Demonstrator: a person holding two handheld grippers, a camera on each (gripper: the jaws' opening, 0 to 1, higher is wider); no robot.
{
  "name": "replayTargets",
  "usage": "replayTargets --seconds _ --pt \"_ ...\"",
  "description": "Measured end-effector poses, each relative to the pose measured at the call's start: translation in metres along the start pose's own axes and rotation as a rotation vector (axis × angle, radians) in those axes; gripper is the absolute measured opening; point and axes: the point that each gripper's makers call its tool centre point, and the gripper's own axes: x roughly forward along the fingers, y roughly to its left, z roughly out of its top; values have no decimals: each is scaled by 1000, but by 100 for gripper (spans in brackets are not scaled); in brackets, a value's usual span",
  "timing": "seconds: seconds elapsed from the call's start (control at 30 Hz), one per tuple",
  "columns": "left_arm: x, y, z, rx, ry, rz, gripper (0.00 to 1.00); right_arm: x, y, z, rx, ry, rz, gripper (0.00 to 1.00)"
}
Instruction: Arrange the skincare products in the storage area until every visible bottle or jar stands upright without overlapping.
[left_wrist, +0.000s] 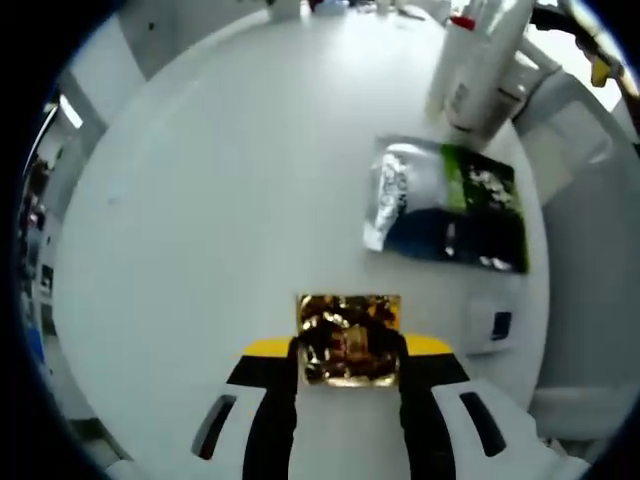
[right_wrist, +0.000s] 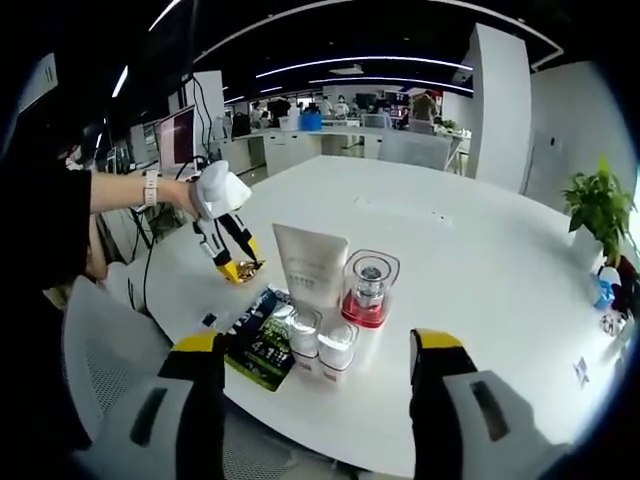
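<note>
Gold sachet (left_wrist: 350, 338) clamped in my left gripper (left_wrist: 350, 345); right gripper (right_wrist: 320, 365) released; foil pouch (left_wrist: 445, 205) unplaced, bottles upright.

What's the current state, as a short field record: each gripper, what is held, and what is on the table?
left gripper: shut on gold packet, low over the white table
right gripper: open, holding nothing
upright items: white tube, clear red-based bottle, two small white-capped bottles
lying flat: green and silver sachet, beside the small bottles
</note>
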Motion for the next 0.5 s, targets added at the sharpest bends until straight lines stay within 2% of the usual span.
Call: replayTargets --seconds 0.33,0.5 --pt "2 -15 2 32 11 -11 36 -4 1 11 2 -53 -5 89" --pt "4 -19 3 31 19 -16 36 -6 -1 10 4 -54 -20 98"
